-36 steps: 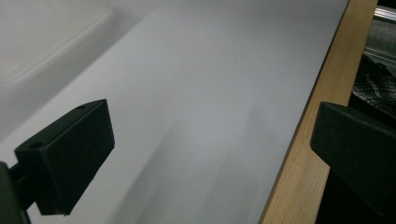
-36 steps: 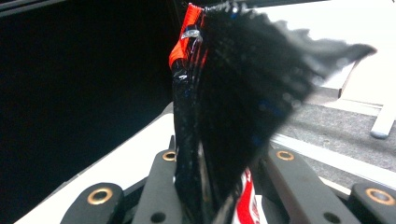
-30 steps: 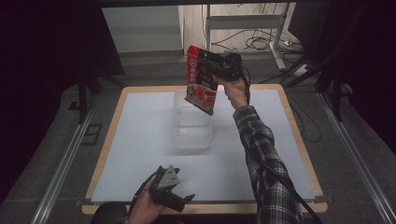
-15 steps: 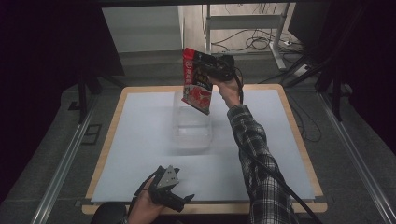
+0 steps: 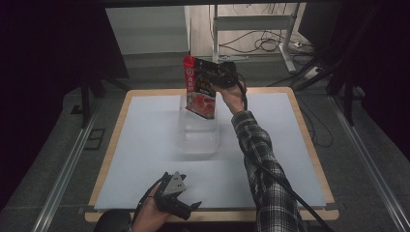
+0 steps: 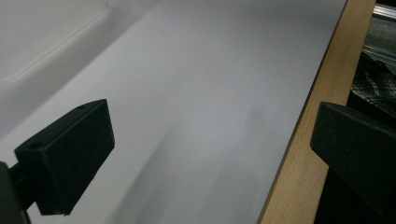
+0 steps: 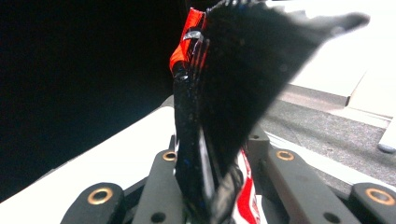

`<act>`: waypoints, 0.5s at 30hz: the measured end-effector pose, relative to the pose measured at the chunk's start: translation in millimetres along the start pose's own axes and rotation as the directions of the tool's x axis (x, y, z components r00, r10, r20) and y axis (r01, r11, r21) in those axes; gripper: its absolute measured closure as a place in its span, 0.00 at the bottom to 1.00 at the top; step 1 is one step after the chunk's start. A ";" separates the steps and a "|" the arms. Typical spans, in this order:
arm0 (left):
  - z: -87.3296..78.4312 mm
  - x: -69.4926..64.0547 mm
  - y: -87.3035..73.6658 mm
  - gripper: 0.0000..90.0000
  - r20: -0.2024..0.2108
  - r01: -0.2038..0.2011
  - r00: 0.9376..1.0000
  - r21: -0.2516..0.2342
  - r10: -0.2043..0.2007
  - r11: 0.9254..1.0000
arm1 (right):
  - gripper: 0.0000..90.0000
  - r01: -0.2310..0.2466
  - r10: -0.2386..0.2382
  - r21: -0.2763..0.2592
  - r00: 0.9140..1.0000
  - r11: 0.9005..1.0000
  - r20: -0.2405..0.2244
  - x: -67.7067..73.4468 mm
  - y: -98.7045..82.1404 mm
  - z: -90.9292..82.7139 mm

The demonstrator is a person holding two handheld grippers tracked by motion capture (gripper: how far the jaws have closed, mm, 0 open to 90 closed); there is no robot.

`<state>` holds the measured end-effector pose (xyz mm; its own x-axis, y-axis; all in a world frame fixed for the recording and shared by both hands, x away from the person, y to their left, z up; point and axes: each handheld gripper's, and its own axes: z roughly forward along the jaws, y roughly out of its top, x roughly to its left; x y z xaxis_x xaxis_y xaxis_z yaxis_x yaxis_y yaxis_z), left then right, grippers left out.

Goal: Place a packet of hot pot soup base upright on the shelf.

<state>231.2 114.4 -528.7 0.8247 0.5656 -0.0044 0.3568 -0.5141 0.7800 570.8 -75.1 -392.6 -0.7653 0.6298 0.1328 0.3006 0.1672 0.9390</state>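
While the red snack bag (image 5: 199, 92) hangs in the air over the far end of the clear plastic bin (image 5: 197, 133), it's pinched by its top edge in the right gripper (image 5: 209, 72), so the pouch dangles down tilted, with its bottom corner just above the bin's far rim. In the right gripper view you can see the crinkled black-and-red edge of the bag (image 7: 219, 93) squeezed tight between the two jaws, which are pressed together on it about as far as they go. The hand wrapped around that gripper comes off a plaid sleeve (image 5: 263, 164) that reaches in from the bottom right, with the cable trailing back along the arm.

The bin itself sits on the white table mat (image 5: 140, 145), roughly in the middle and a bit toward the far side, and it's see-through enough that it's kinda hard to make out if there's anything in it.

Down at the near edge, the left gripper (image 5: 193, 209) sits low in the other hand, well apart from the bin. Its jaws are spread wide with nothing between them, just bare mat and the wooden table edge (image 6: 303, 154) in the left gripper view.
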 end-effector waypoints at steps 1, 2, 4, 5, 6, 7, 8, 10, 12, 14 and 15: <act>0.0 0.0 0.0 0.00 0.000 0.000 1.000 0.000 0.000 1.000 | 0.84 0.004 -0.004 0.005 1.000 1.000 -0.003 0.8 -1.5 1.2; 0.1 -0.1 0.0 0.00 0.000 0.000 1.000 0.000 0.000 1.000 | 0.84 0.008 -0.008 0.010 1.000 1.000 -0.003 1.4 -2.8 2.5; 0.2 -0.2 0.0 0.00 -0.001 -0.001 1.000 0.002 0.001 1.000 | 0.84 0.015 -0.015 0.020 1.000 1.000 -0.006 2.7 -6.0 4.7; 0.3 -0.2 0.0 0.00 -0.002 -0.001 1.000 0.003 0.001 1.000 | 0.84 0.016 -0.016 0.023 1.000 1.000 -0.008 3.1 -7.9 5.8; 0.3 -0.2 -0.1 0.00 -0.002 -0.001 1.000 0.003 0.001 1.000 | 0.84 0.015 -0.015 0.025 1.000 1.000 -0.009 3.5 -9.5 6.6; 0.3 -0.2 -0.1 0.00 -0.002 0.000 1.000 0.002 0.000 1.000 | 0.84 0.016 -0.015 0.028 1.000 0.999 -0.009 3.8 -11.7 7.6; 0.2 -0.1 0.0 0.00 -0.002 0.000 1.000 0.002 0.000 1.000 | 0.84 0.016 -0.016 0.031 1.000 0.999 -0.010 4.3 -14.0 8.7; 0.1 0.1 0.0 0.00 -0.001 0.001 1.000 0.001 -0.001 1.000 | 0.84 0.018 -0.018 0.037 1.000 0.999 -0.015 5.3 -18.2 9.9; 0.1 0.1 0.0 0.00 0.000 0.003 1.000 0.000 -0.003 1.000 | 0.83 0.019 -0.018 0.042 1.000 0.999 -0.016 5.9 -22.3 10.5; 0.0 0.0 0.1 0.00 0.000 0.004 1.000 -0.002 -0.004 1.000 | 0.82 0.020 -0.019 0.034 1.000 0.999 -0.012 6.3 -28.3 10.0; 0.1 0.0 0.1 0.00 0.001 0.004 1.000 -0.002 -0.004 1.000 | 0.81 0.013 -0.013 0.025 1.000 1.000 -0.010 5.7 -30.4 8.4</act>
<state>231.2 114.3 -528.7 0.8235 0.5673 -0.0080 0.3591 -0.5103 0.7814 562.1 -70.2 -423.0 -0.7750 0.6197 0.1239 0.3048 0.1948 0.9323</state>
